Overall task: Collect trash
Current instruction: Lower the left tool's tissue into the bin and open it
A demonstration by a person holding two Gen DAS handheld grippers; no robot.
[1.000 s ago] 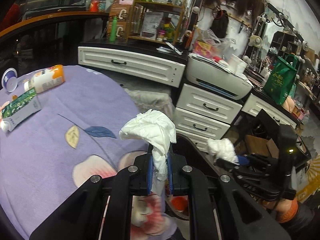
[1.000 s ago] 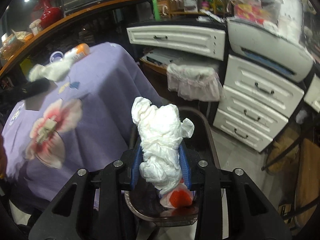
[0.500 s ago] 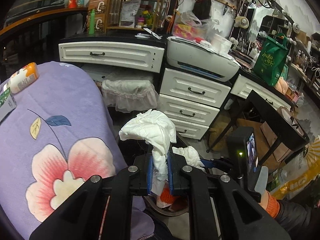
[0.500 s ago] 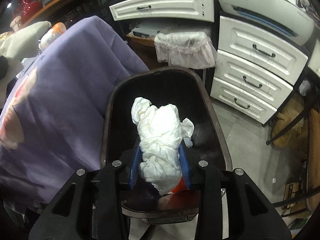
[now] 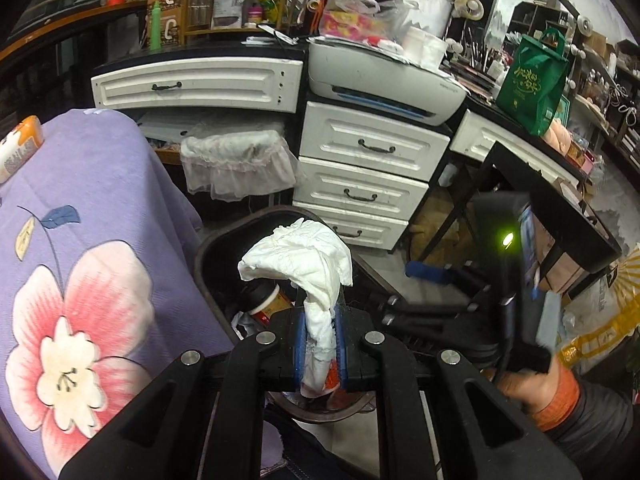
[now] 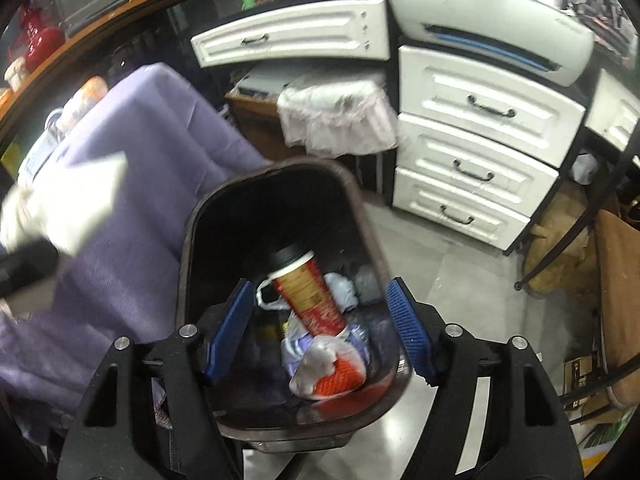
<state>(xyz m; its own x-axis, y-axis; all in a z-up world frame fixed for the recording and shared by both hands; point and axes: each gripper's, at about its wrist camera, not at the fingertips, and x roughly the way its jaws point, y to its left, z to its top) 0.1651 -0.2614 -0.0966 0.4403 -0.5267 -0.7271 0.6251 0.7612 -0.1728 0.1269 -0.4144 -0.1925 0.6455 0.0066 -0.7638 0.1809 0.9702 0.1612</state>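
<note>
My left gripper [image 5: 319,346] is shut on a crumpled white tissue [image 5: 304,256], held above a dark brown bin [image 5: 224,240] beside the table. In the right wrist view my right gripper [image 6: 320,330] hangs over the same bin [image 6: 192,240]. Its jaws are opening and nothing is between them. Inside the bin lie a red paper cup with a black lid [image 6: 308,292], pale crumpled wads [image 6: 340,288] and a white and orange bundle [image 6: 332,368]. The left gripper's tissue [image 6: 68,204] shows as a blur at the left. One blue pad [image 5: 428,273] of the right gripper shows from the left wrist.
A table under a purple flowered cloth [image 5: 80,240] stands left of the bin, with an orange-capped bottle [image 5: 20,148] on it. White drawers [image 5: 360,184] and a printer [image 5: 380,80] lie behind. A black stand [image 5: 560,208] and a gloved hand [image 5: 532,388] are on the right.
The right gripper's jaws spread and its white wad has left them. Both grippers sank toward the bin; the left one still holds its tissue.
</note>
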